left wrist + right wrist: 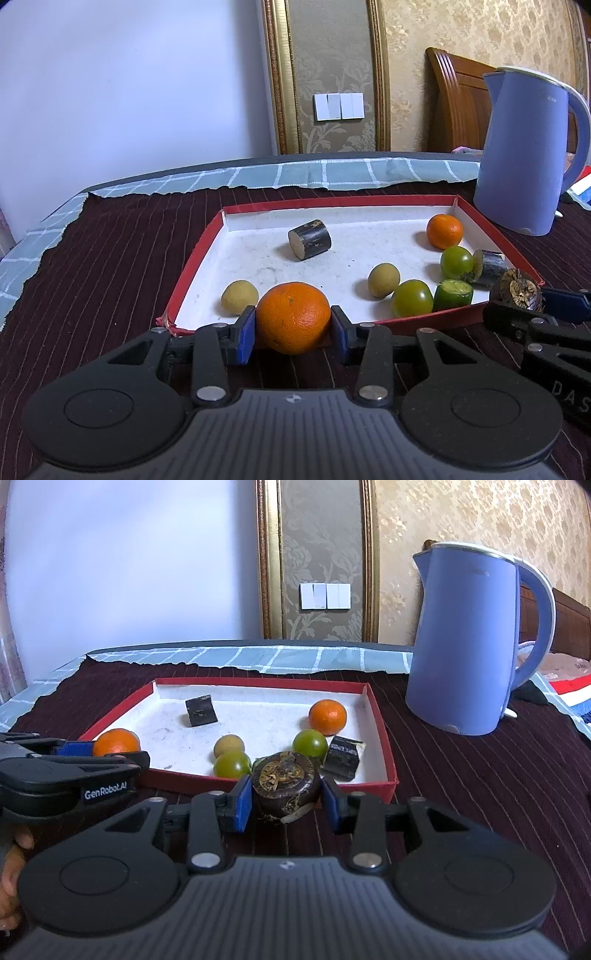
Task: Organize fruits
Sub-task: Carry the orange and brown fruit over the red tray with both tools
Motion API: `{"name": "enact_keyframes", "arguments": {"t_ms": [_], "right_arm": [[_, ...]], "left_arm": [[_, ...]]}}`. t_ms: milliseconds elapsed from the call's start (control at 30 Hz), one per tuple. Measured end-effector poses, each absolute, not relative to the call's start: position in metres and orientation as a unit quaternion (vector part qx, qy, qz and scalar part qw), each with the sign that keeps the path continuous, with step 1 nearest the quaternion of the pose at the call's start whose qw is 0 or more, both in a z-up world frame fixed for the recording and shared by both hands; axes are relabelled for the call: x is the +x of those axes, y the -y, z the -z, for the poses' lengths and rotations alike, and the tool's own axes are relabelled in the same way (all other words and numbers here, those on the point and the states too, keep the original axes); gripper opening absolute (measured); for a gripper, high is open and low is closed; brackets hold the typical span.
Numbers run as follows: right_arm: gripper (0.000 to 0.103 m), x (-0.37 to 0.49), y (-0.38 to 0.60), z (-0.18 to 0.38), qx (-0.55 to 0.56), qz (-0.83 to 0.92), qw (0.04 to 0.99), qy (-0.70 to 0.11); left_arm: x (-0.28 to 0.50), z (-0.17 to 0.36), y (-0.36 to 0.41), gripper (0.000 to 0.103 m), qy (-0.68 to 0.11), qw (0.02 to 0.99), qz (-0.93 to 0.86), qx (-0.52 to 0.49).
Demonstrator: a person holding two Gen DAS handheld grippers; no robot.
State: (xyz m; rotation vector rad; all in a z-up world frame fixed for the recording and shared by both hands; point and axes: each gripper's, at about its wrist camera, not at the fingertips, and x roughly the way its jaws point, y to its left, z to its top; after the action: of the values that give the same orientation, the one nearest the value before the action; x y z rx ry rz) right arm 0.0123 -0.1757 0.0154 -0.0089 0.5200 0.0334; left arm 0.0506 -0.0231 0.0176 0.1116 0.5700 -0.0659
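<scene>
My left gripper (293,326) is shut on a large orange (293,317), held at the near edge of the red-walled white tray (192,266). My right gripper (286,799) is shut on a dark brown water chestnut (286,786), held just in front of the tray's near wall (369,786). Inside the tray lie a small orange (444,231), two green fruits (412,302) (457,263), two yellow-brown round fruits (239,297) (384,280), a cut green piece (453,294) and two dark sugarcane segments (309,240) (489,266).
A blue electric kettle (465,642) stands on the dark striped cloth (110,258) right of the tray. A checked cloth (295,173) covers the table's far edge, with a wall and a wooden headboard (458,99) behind. A hand (11,878) shows at lower left in the right wrist view.
</scene>
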Motion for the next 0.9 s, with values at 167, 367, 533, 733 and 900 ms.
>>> {"name": "enact_keyframes", "arguments": {"t_ms": [167,367,533,733,900], "right_arm": [[0.037,0.015,0.174,-0.019,-0.009,-0.017,0.967,-0.253],[0.037,0.017,0.173,-0.022,-0.011,-0.018,0.968,-0.251],[0.037,0.018,0.172,-0.021,-0.014,-0.02,0.967,-0.252],[0.037,0.02,0.172,-0.023,-0.016,-0.019,0.968,-0.25],[0.037,0.022,0.172,-0.026,-0.017,-0.018,0.969,-0.247]], "left_arm": [[0.053,-0.021,0.025,0.041,-0.275,0.959,0.031,0.06],[0.055,-0.023,0.026,0.041,-0.273,0.96,0.028,0.062],[0.056,-0.023,0.027,0.041,-0.272,0.96,0.028,0.063],[0.059,-0.024,0.029,0.041,-0.271,0.96,0.026,0.065],[0.062,-0.023,0.028,0.041,-0.272,0.96,0.024,0.064]]}}
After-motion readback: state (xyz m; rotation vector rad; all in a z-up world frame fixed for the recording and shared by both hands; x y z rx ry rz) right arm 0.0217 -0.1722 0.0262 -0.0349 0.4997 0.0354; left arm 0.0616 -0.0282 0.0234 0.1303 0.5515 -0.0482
